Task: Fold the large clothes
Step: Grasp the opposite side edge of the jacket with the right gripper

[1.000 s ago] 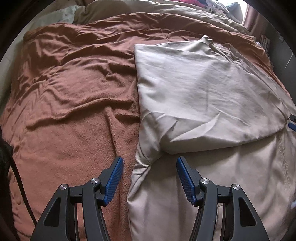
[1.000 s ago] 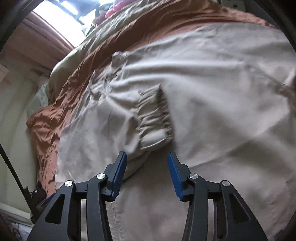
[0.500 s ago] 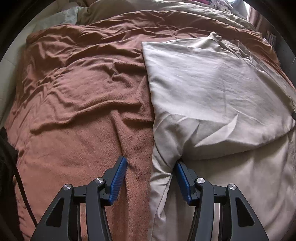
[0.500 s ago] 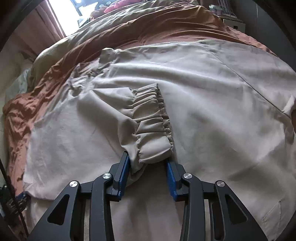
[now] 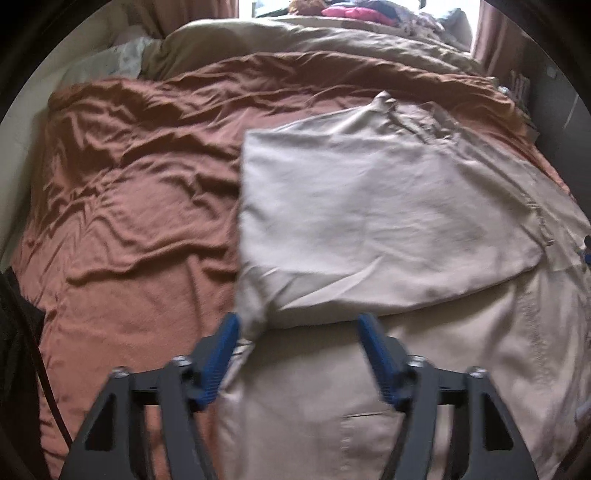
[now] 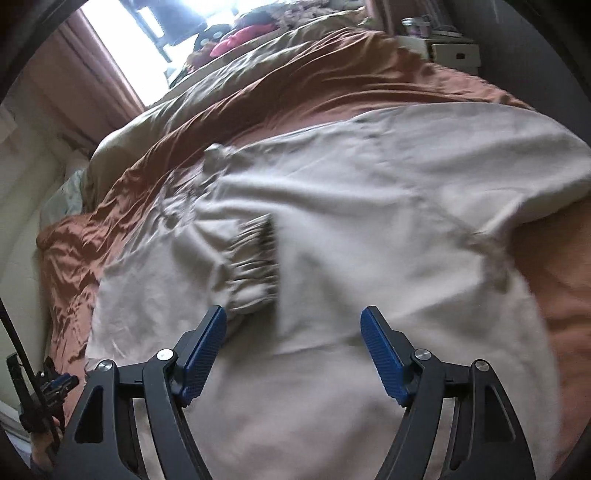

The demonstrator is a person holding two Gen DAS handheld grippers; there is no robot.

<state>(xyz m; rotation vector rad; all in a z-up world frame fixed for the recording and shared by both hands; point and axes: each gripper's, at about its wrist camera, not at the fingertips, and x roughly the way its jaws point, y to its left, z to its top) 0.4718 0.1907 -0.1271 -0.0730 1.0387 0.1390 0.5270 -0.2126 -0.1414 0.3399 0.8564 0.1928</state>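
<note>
A large beige garment [image 5: 388,221] lies on a brown blanket [image 5: 129,206] on the bed, its left sleeve folded across the body. My left gripper [image 5: 297,325] is open and empty, hovering over the folded sleeve's near corner. In the right wrist view the garment [image 6: 369,229] shows its gathered elastic cuff [image 6: 255,266] lying on the body. My right gripper [image 6: 293,321] is open and empty, just in front of the cuff. The views are blurred.
A tan duvet [image 5: 314,40] and pink cushions [image 5: 354,13] lie at the bed's far end by a bright window. A white box [image 6: 456,53] stands beside the bed. The other gripper [image 6: 48,384] shows at the lower left of the right wrist view.
Both grippers opened wider and drew back. The right one let go of the elastic cuff it was closing on; the left one left the sleeve's folded edge and shifted right.
</note>
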